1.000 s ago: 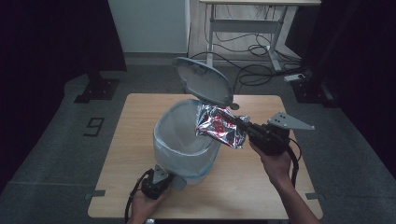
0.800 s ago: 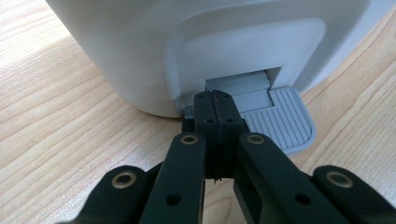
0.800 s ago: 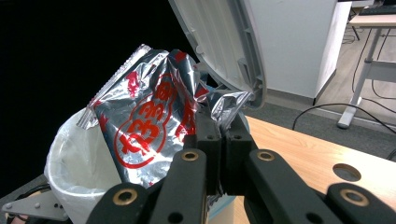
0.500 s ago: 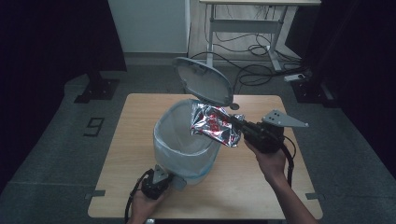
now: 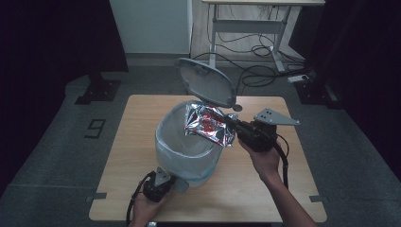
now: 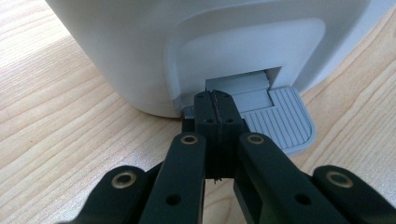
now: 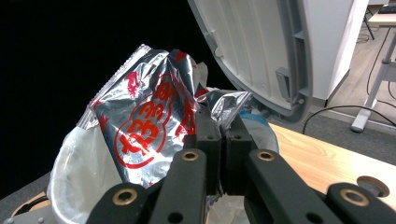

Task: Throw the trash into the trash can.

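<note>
A white figure 9 (image 5: 96, 126) is marked on the grey floor (image 5: 56, 142) left of the table, near its far corner. The silver foil wrapper (image 7: 140, 126) carries red lettering inside a red gourd-shaped outline; the characters are crumpled and cannot be made out

The high view looks forward and down over the whole table (image 5: 283, 189). Each gripper view sits close behind its jaws: left facing the bin (image 6: 140, 46) base, right toward its lid (image 7: 261, 51) at 1 o'clock
</note>
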Demonstrator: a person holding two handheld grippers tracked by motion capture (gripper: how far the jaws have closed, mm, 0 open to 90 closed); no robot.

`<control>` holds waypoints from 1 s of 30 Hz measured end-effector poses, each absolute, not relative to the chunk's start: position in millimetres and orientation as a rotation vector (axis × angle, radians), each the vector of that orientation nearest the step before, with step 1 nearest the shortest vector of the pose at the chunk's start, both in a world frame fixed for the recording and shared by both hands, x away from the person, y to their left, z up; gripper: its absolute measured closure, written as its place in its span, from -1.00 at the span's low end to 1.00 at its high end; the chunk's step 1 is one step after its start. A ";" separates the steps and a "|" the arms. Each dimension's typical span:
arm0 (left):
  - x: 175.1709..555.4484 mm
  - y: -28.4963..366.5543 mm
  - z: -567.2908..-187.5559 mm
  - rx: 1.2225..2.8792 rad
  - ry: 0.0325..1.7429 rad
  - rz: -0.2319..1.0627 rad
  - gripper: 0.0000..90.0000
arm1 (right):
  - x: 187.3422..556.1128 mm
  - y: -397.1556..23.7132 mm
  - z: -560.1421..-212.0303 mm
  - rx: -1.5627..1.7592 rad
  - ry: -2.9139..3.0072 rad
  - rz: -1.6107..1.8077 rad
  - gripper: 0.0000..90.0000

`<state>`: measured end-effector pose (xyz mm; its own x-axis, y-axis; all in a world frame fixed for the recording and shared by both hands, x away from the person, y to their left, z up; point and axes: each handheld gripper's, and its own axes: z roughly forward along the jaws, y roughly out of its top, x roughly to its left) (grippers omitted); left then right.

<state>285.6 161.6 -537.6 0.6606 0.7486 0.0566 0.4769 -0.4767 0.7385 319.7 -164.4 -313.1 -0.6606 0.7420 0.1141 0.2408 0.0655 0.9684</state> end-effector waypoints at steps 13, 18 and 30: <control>285.7 161.7 -537.6 2.163 0.942 0.490 1.00 | 326.3 -152.8 -311.9 0.979 1.937 1.635 0.95; 285.6 161.6 -537.7 2.162 0.943 0.487 1.00 | 327.4 -146.9 -310.5 0.970 1.940 1.637 0.95; 285.9 162.0 -537.4 2.169 0.937 0.494 1.00 | 332.0 -135.3 -305.4 0.961 1.943 1.638 0.95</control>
